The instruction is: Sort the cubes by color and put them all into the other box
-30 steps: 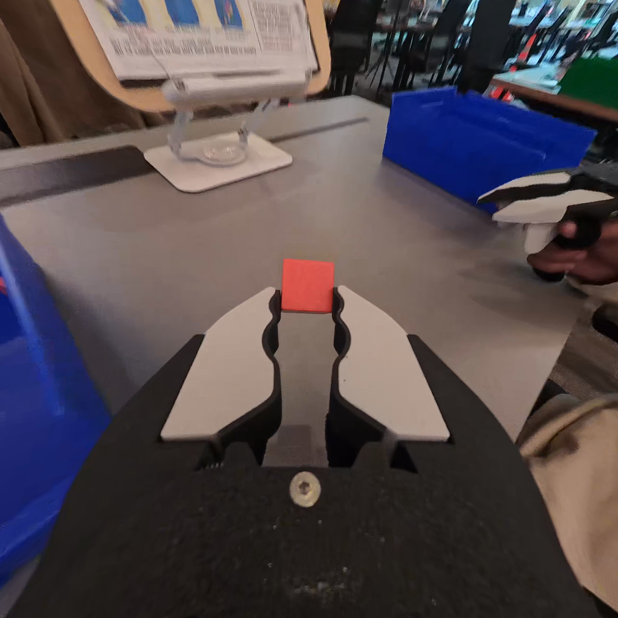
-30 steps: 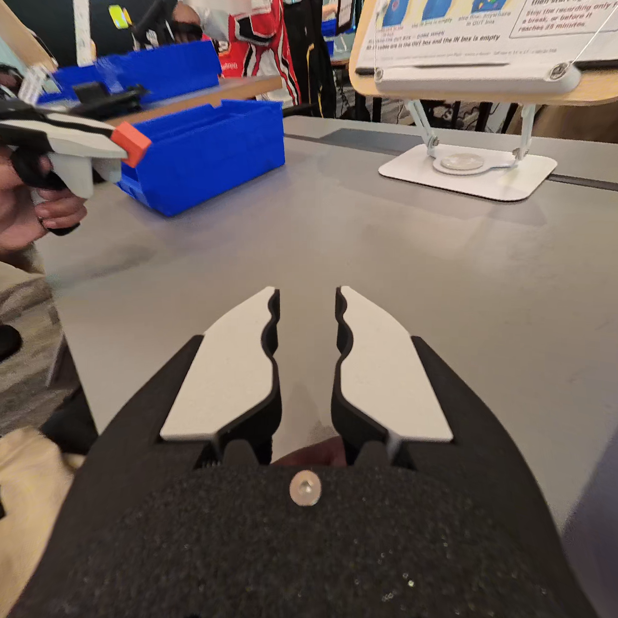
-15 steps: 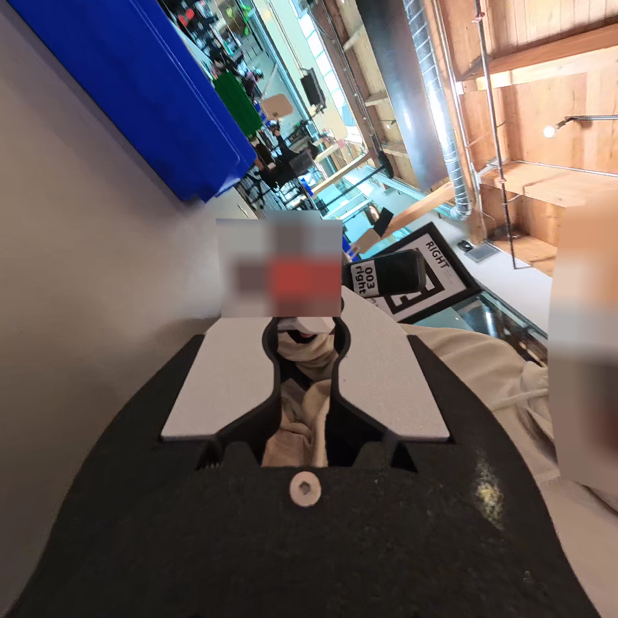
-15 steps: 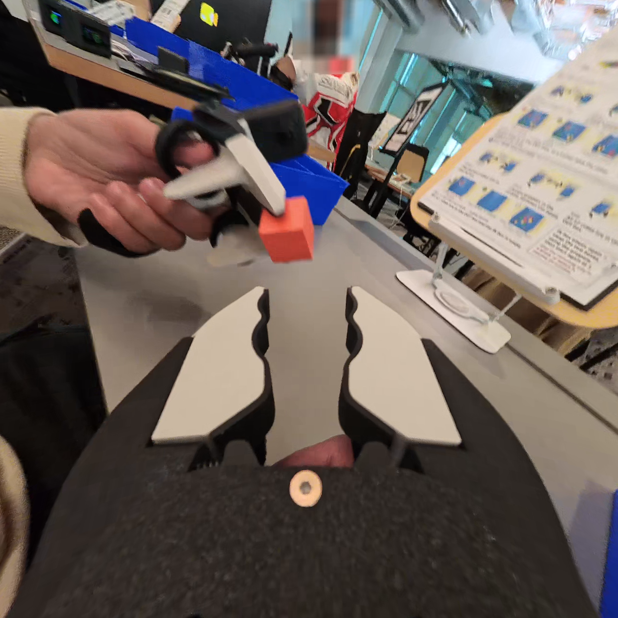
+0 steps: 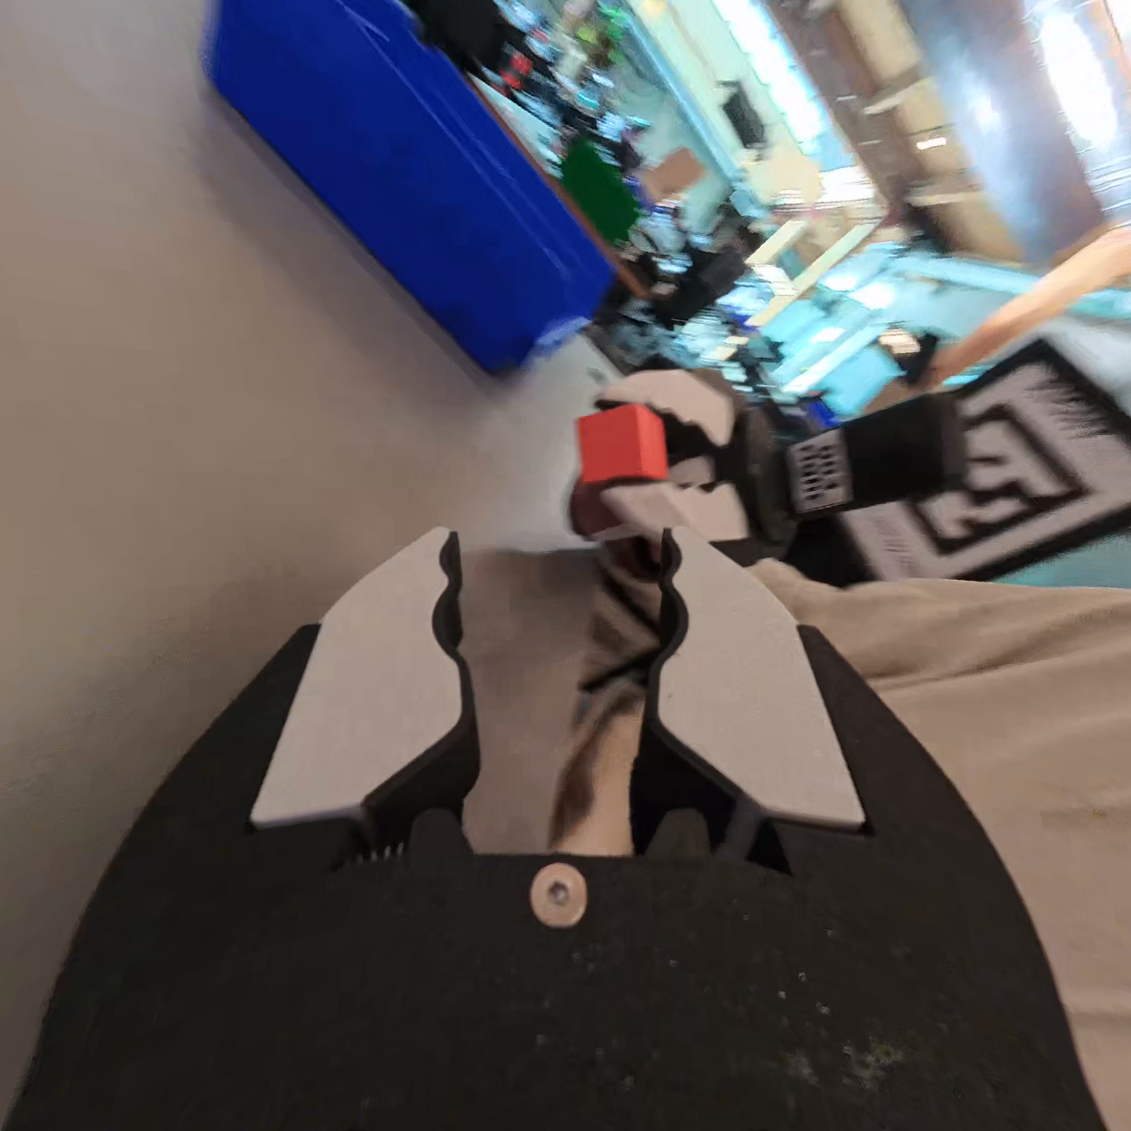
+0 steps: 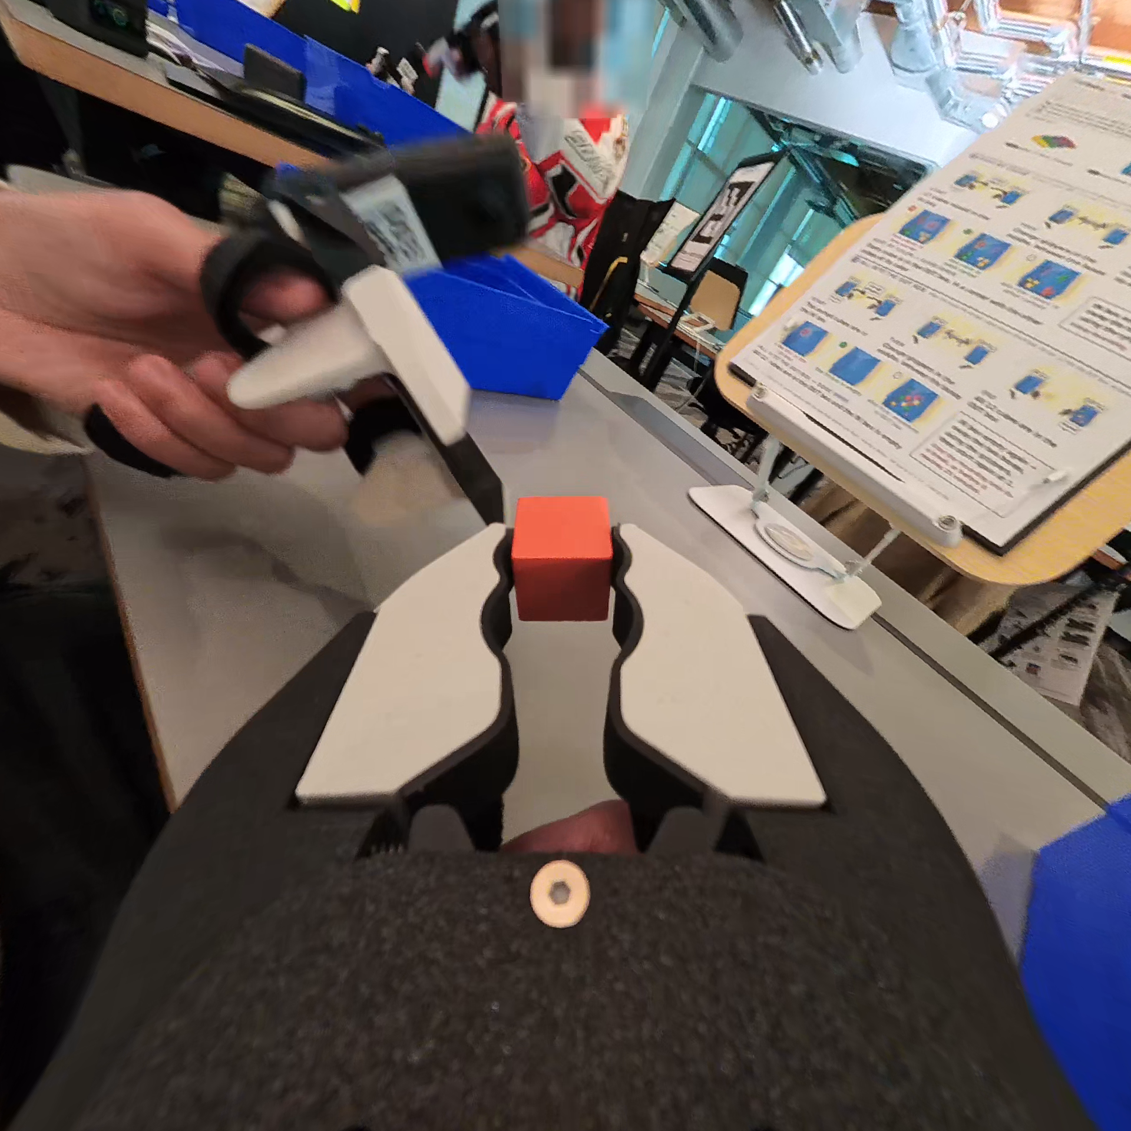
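Note:
A red cube (image 6: 562,557) sits between the tips of my right gripper (image 6: 560,538), which is shut on it and holds it above the grey table (image 6: 661,453). My left gripper (image 5: 558,541) is open and empty, tilted on its side. Just beyond it in the left wrist view the right gripper (image 5: 633,453) holds the red cube (image 5: 618,450). In the right wrist view a hand holds the left gripper just left of and above the cube, and one white finger (image 6: 416,361) shows. A blue box (image 5: 398,159) stands on the table (image 5: 153,428); it also shows in the right wrist view (image 6: 502,330).
A second blue box (image 6: 1077,918) shows at the lower right edge of the right wrist view. An instruction sheet on a white stand (image 6: 955,343) stands at the right of the table. A beige sleeve (image 5: 918,704) fills the lower right of the left wrist view. Tip to tip, the grippers are about 5 cm apart.
The red cube has passed from my left gripper to my right one. The left gripper has opened and drawn back a little; the right gripper has shut on the cube.

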`<state>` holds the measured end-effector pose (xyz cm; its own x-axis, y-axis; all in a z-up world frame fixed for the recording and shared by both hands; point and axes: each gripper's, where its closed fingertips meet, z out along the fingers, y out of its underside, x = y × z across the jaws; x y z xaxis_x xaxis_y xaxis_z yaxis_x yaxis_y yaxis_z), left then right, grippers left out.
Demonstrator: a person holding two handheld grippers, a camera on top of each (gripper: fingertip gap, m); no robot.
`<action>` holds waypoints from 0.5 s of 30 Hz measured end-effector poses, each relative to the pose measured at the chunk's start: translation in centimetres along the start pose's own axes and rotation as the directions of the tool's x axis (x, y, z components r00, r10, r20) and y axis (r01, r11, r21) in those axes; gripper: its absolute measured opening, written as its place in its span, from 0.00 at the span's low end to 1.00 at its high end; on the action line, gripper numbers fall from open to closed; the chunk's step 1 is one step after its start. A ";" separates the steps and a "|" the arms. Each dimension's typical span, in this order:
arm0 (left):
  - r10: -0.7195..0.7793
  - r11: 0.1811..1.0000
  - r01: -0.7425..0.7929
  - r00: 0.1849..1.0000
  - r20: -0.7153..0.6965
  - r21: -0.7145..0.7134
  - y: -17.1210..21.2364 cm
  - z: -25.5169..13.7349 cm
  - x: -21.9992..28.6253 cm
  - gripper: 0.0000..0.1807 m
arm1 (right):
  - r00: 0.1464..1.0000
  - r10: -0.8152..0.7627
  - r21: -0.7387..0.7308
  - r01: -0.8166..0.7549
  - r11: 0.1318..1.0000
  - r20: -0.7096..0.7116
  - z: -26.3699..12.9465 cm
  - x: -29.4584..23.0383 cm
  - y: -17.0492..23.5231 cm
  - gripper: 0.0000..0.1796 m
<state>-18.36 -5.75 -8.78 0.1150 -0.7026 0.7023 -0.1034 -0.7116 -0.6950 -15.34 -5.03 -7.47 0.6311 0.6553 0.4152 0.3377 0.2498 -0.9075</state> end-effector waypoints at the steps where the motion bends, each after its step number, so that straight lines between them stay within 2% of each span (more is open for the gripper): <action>1: 0.084 0.996 -0.088 0.988 0.132 0.028 -0.2 -1.3 -1.2 0.34 | 1.000 0.004 -0.010 -0.004 1.000 -0.018 -0.2 0.6 0.4 0.16; 2: 0.163 0.983 -0.181 0.946 0.281 0.041 -0.5 -2.8 -2.6 0.34 | 0.999 0.012 -0.026 -0.013 1.000 -0.037 -0.4 1.3 0.8 0.16; 4: 0.278 0.936 -0.351 0.792 0.543 0.033 -1.2 -6.4 -4.9 0.34 | 0.996 0.041 -0.043 -0.045 0.998 -0.085 -0.8 2.9 1.4 0.16; 6: 0.323 0.899 -0.438 0.652 0.686 -0.007 -1.3 -9.2 -6.4 0.33 | 0.989 0.087 -0.051 -0.094 0.994 -0.124 -1.2 4.6 1.8 0.16; 7: 0.327 0.894 -0.447 0.627 0.707 -0.017 -1.1 -9.9 -6.7 0.32 | 0.983 0.111 -0.051 -0.120 0.991 -0.145 -1.4 5.4 1.9 0.16; 9: 0.304 0.906 -0.424 0.649 0.697 -0.001 -0.6 -10.3 -6.9 0.32 | 0.972 0.136 -0.053 -0.148 0.988 -0.192 -2.2 7.4 1.6 0.16; 12: 0.280 0.923 -0.384 0.697 0.661 0.014 -0.2 -10.1 -6.8 0.32 | 0.911 0.118 -0.039 -0.145 0.989 -0.394 -6.1 15.5 -0.1 0.16; 13: 0.284 0.922 -0.386 0.692 0.663 0.008 -0.2 -10.1 -6.9 0.32 | 0.883 0.161 -0.043 -0.200 0.979 -0.440 -7.5 18.9 0.1 0.16; 15: 0.301 0.914 -0.405 0.672 0.677 -0.004 -0.3 -10.2 -7.0 0.31 | 0.832 0.224 -0.164 -0.348 0.923 -0.509 -9.1 25.3 3.6 0.16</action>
<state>-29.26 -0.69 -11.97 0.7150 -0.6810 0.1583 -0.1453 -0.3662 -0.9191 8.22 5.97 0.36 0.9554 0.2382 0.1748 0.2064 -0.1148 -0.9717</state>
